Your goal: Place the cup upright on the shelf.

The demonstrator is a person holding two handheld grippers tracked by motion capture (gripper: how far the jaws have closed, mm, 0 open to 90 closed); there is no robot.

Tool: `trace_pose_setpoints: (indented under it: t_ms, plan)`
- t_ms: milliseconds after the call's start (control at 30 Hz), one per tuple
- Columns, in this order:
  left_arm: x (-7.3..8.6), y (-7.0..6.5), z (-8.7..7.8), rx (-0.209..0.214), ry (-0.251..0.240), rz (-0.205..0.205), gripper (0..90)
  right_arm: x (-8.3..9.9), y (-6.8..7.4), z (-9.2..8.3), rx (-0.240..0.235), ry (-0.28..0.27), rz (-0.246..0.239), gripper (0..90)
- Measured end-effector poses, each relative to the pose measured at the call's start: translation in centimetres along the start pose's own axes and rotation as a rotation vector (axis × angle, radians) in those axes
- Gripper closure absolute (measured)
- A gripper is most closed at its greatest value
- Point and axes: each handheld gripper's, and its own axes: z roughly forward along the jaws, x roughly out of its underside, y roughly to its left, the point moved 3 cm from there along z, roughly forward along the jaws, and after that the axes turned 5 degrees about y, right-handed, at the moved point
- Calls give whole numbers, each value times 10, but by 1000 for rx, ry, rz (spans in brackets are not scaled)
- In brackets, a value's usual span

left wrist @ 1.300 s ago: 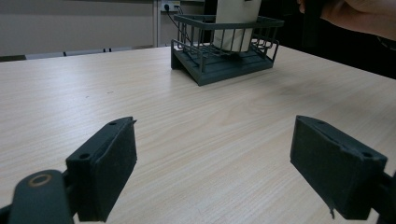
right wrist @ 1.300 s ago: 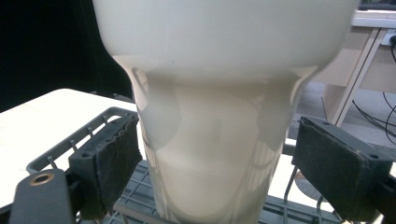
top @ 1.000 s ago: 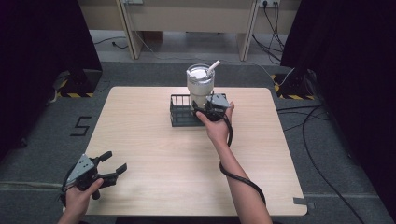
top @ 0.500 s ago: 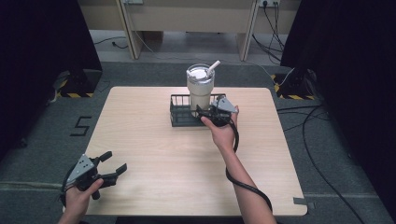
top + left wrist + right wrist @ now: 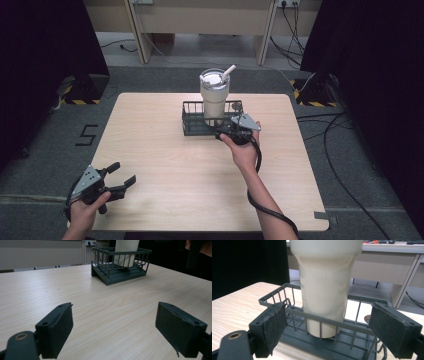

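Spread wide, the right gripper [image 5: 327, 332] fingers [image 5: 272, 327] flank an upright cream tumbler [image 5: 325, 285], its long axis vertical and straw end up, standing just beyond them inside a dark wire basket [image 5: 294, 312]. Forearm reaches forward, palm down. Left gripper [image 5: 122, 181] rests open, well apart.

High view: fixed above the near edge, facing forward and down across the whole counter [image 5: 165, 150]. Left gripper view: low over the near corner, far from the rack [image 5: 120, 265]. Right gripper view: right up against it. Shared by all three: rack and tumbler [image 5: 325, 285].
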Motion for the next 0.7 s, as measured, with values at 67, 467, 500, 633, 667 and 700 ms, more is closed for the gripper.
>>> trace_pose_setpoints:
  t_ms: [67,467,500,633,667,700]
  plan:
    - [0,0,0,-1,1,0,141,1,0,-4,-1,-3,-1,149]
    - [0,0,0,-1,1,1,141,8,5,-23,-12,5,-10,149]
    - [0,0,0,-2,1,0,141,10,5,-25,-13,7,-12,149]
    - [0,0,0,-1,2,0,141,17,5,-32,-10,13,-21,150]
    - [0,0,0,-1,1,1,141,19,5,-33,-12,18,-16,149]
    - [0,-1,0,-1,1,1,141,20,5,-35,-10,20,-14,150]
